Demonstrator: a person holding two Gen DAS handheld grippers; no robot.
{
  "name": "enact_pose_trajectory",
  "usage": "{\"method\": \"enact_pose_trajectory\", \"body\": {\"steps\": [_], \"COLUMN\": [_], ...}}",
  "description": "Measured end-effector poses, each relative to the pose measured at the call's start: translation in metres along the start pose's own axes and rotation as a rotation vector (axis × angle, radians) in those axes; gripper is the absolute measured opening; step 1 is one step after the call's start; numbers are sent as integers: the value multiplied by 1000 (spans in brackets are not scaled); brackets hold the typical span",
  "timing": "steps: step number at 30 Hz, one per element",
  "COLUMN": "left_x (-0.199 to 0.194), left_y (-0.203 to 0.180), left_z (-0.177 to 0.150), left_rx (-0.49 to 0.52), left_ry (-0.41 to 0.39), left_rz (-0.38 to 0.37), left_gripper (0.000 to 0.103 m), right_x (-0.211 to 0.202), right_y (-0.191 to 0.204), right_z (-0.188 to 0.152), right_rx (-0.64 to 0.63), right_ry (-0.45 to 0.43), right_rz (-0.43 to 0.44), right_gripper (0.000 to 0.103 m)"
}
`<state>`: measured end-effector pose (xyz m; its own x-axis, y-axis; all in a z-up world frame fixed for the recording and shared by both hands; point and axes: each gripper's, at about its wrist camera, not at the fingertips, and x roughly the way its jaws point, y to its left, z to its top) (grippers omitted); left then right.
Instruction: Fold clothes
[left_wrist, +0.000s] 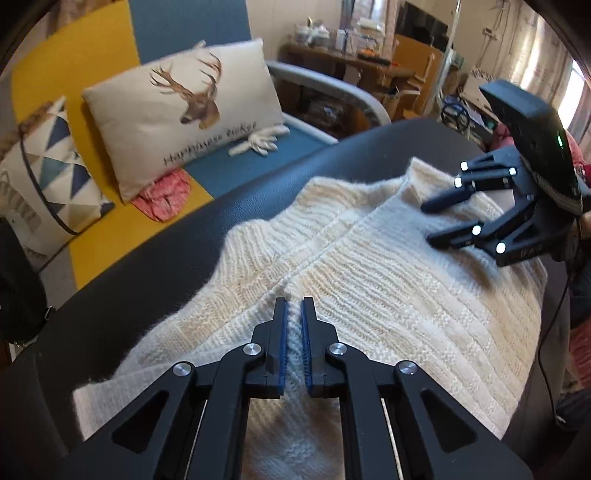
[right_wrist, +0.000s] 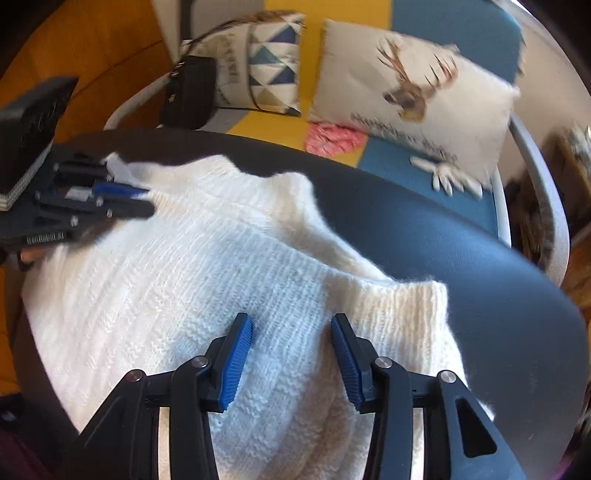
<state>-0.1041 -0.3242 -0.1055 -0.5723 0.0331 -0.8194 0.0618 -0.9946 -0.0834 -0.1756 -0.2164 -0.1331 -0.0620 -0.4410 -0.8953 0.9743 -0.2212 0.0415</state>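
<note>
Cream knit sweater (left_wrist: 369, 266) lies spread on the dark worktop (left_wrist: 147, 266), partly folded. My left gripper (left_wrist: 294, 301) is clamped on a ridge of the knit near its edge. My right gripper (right_wrist: 291, 321) hangs over the far end, fingers (right_wrist: 236, 354) apart, gripping nothing. Deer cushion (left_wrist: 184, 118) on the sofa (left_wrist: 258, 162) behind.

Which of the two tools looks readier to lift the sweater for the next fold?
The left tool, probably: its pads are shut on a ridge of the cream sweater. The right tool has open pads with nothing pinched.
</note>
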Motion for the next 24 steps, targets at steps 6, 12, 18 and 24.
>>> {"method": "enact_pose_trajectory", "body": {"steps": [6, 12, 18, 24], "left_x": [-16, 20, 7, -44], "left_y": [-1, 8, 30, 38], "left_z": [3, 1, -3, -25], "left_rx": [-45, -104, -272, -308], "left_ry": [-132, -40, -74, -167], "left_rz": [50, 104, 39, 2], "left_gripper": [5, 7, 13, 14], "right_x": [-9, -9, 4, -27], "right_y": [22, 8, -3, 12], "right_z": [0, 4, -6, 1], "right_rx": [-103, -48, 31, 49], "right_ry": [-23, -32, -16, -127], "right_rz": [-119, -162, -144, -19], "right_gripper": [5, 5, 6, 19]}}
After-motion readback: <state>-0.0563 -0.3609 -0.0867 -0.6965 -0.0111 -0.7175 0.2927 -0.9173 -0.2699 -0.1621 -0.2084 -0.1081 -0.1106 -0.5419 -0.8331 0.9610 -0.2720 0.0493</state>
